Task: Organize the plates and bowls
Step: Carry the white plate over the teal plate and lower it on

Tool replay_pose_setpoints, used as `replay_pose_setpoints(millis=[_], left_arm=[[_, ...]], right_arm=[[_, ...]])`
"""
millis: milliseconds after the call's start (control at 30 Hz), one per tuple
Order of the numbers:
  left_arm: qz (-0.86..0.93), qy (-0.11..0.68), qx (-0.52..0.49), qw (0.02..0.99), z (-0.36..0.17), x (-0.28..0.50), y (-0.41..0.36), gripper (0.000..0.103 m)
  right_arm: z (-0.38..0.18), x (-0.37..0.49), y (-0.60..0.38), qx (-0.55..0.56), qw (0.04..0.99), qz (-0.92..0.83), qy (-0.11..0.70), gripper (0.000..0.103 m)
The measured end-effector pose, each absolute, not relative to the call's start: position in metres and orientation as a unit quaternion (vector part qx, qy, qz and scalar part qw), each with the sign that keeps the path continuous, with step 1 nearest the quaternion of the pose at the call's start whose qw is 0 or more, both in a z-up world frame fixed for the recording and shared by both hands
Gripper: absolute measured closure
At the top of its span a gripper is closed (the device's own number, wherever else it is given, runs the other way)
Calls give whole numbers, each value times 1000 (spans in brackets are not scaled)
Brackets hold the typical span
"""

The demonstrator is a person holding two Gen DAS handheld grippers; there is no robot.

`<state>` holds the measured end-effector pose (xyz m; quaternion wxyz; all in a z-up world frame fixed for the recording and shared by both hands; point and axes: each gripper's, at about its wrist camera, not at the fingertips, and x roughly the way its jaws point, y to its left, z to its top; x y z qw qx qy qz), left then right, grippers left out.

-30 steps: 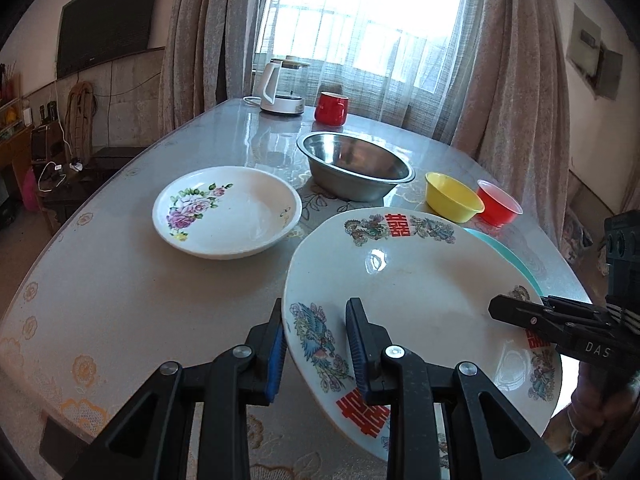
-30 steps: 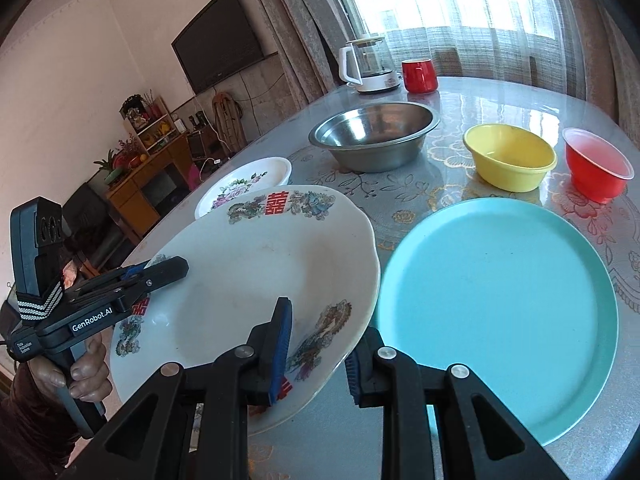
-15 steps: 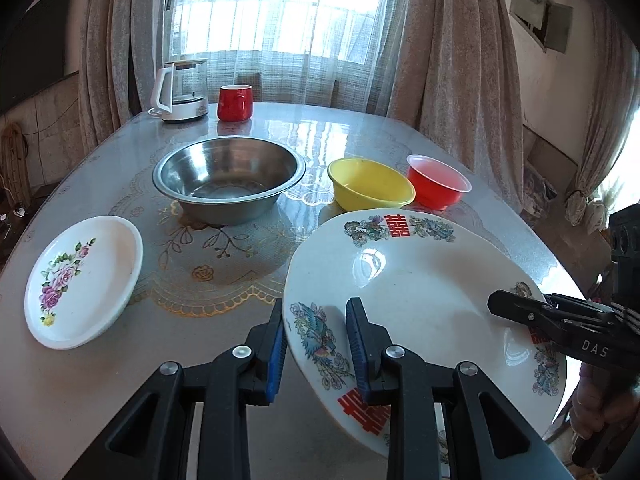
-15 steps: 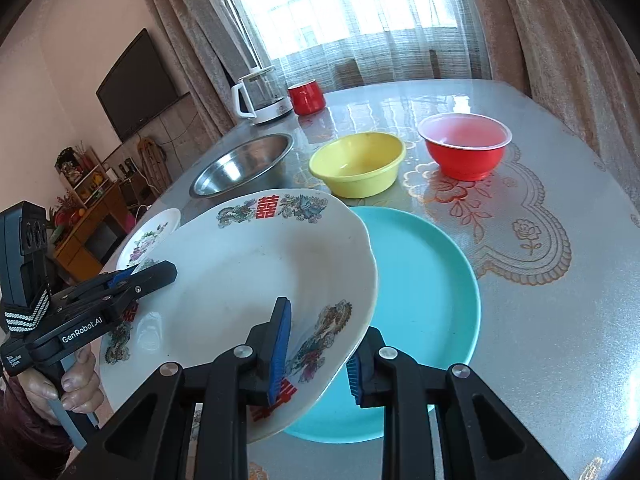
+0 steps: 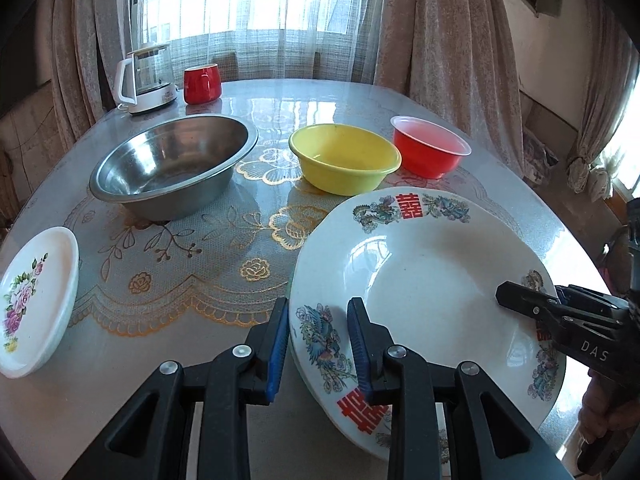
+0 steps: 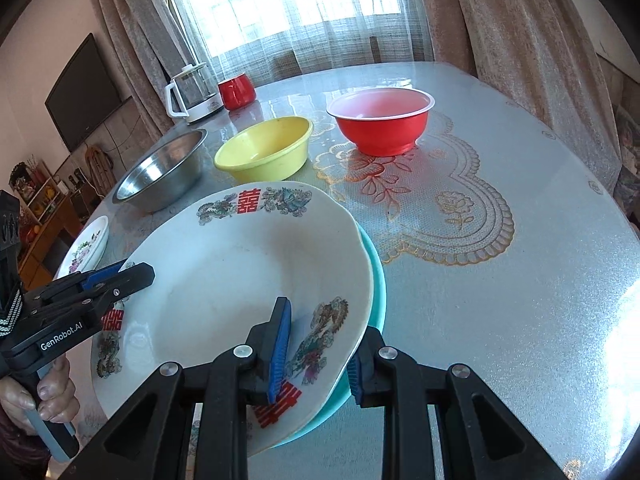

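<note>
Both grippers are clamping the big patterned plate (image 6: 240, 280): left gripper (image 5: 318, 344) at its nine o'clock rim, right gripper (image 6: 316, 354) at three o'clock, over the teal plate (image 6: 378, 280). Uneven lowering risks it sliding or clattering.

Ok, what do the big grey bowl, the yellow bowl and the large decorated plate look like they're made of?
Grey bowl: likely stainless steel, brushed, with mirror-like streaks inside and a thin rolled rim.
Yellow bowl: probably plastic or melamine, opaque, soft dull sheen.
Decorated plate: looks like glazed ceramic or porcelain, though melamine is possible; glossy white with sharp window glare and printed red and green motifs.
</note>
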<state>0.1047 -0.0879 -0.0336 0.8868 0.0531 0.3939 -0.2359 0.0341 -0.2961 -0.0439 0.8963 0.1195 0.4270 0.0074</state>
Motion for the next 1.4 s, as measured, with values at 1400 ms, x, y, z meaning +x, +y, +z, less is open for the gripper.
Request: replay_pose_setpoints(millis=[1400], left_arm=[[-181, 400, 50, 897, -29, 93, -87, 71]], right_arm=[[-42, 33, -297, 119, 900, -38, 418, 70]])
